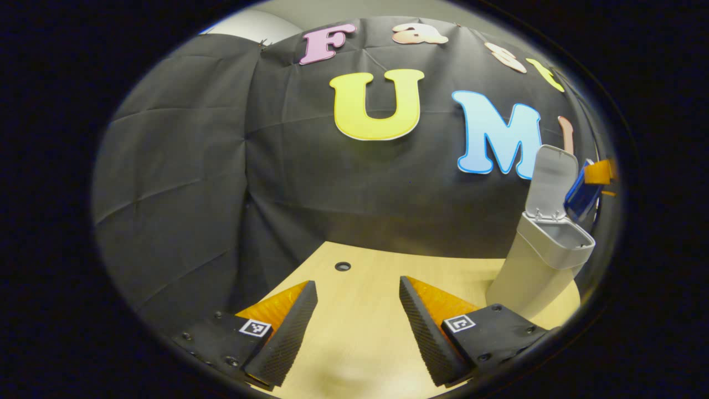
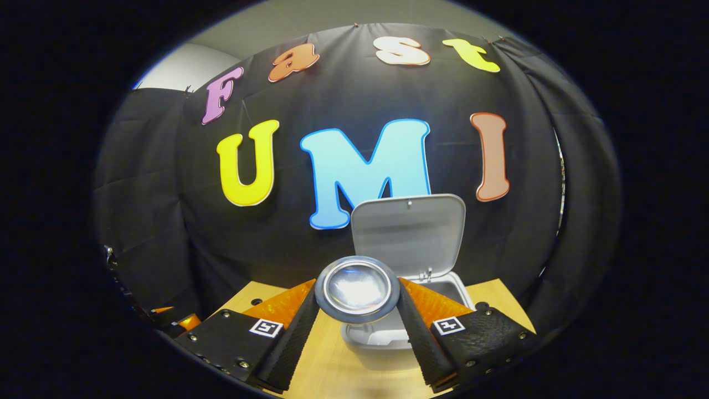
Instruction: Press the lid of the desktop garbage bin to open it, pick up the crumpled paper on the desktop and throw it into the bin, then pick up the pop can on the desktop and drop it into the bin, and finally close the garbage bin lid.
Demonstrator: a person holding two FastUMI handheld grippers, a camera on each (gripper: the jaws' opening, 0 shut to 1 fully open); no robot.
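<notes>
Pop can (image 2: 358, 289): gripped between the fingers of the right gripper (image 2: 358, 310), one circular end face turned to the camera, so its long axis runs roughly along the fingers, pointing forward.
Right jaws: clenched on the can, one finger pressing each side of its rim.
Garbage bin (image 2: 443, 291): directly beyond the can in the right gripper view, standing on the wooden desktop (image 2: 343, 366); its open mouth sits just behind and below the can.
Lid (image 2: 409, 234): swung up, standing nearly upright behind the mouth, so the opening is clear.
Key relation: can lies between camera and bin mouth, on the same line. Judgement: the drop needs a short carry forward until the can is over the opening, then a release.
Left gripper (image 1: 358, 321): jaws spread wide, nothing between them, bare desktop (image 1: 360, 288) beneath.
Bin from left gripper view (image 1: 540, 260): off to the right, lid (image 1: 551, 180) raised.
Nearer hand: right, by judgement.
Crumpled paper: not located on the visible desktop.
Remaining: can drop, lid closing.
</notes>
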